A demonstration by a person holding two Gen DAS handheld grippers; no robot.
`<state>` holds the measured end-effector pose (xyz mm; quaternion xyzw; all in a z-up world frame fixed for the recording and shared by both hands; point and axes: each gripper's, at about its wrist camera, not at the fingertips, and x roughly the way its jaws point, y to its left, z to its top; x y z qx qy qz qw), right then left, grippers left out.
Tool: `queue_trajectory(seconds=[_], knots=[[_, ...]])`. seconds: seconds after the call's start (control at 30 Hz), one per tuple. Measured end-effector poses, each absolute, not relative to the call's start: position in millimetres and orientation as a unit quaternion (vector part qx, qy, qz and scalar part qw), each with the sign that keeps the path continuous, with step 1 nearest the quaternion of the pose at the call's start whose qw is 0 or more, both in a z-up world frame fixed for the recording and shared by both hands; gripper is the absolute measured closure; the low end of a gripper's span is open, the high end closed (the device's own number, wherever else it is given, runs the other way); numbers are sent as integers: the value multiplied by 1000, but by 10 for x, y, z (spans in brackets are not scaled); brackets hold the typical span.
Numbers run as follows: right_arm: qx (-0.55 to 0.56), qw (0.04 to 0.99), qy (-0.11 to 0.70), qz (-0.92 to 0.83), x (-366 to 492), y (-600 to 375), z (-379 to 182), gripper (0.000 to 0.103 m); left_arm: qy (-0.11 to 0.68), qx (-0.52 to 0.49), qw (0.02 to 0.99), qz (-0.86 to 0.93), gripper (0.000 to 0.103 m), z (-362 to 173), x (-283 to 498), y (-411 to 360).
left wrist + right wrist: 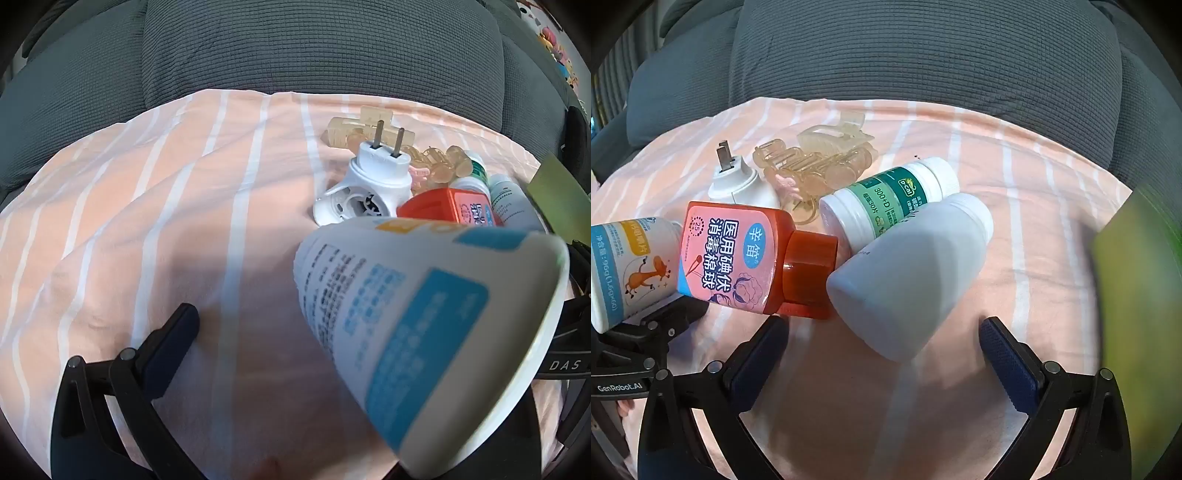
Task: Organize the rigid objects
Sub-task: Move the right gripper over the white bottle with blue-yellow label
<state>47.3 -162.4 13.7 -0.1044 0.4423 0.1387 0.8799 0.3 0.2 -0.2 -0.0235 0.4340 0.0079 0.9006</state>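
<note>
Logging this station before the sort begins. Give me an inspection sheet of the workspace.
Surface: peach striped sheet, wrinkled.
Job's things: orange bottle, green-label bottle, plain white bottle, giraffe-label bottle, white plug-in device, all lying bunched together.
Clutter: translucent hair clips.
Grippers: left tool and right tool open, holding nothing.
Cables: nothing seen.
Surroundings: grey cushions; blurred green object.

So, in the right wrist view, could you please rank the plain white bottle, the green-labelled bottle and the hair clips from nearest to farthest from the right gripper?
1. Plain white bottle, lying just ahead of the open right gripper.
2. Green-labelled bottle, behind it.
3. Hair clips, farthest, back left.
</note>
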Motion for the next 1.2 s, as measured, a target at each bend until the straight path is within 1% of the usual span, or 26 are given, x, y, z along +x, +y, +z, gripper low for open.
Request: queue_trajectory(seconds=[0.43,0.53,0.7,0.83,0.93,1.03,1.1,1.2], knots=[[-105,880,441,138,473,-1619,123,0,448,-14,894,21,1,28,-49,1],[-108,880,444,128,480,-1608,139,0,454,-11,891,23,2,151,-113,34],[-99,868,466,140,473,-1622,199,0,449,-48,892,-13,1,426,-228,91],[-27,865,475,162,422,-1774,510,0,428,-59,901,-36,1,681,-336,110],[-15,874,465,144,368,-1804,817,0,420,-80,903,-47,1,784,-354,142],[17,878,460,130,331,-1776,1113,0,432,-100,894,-57,1,799,-349,180],[52,863,483,134,328,-1694,1276,0,440,-103,890,-56,2,798,-342,218],[88,845,503,158,340,-1576,1342,0,441,-109,890,-44,3,831,-358,295]])
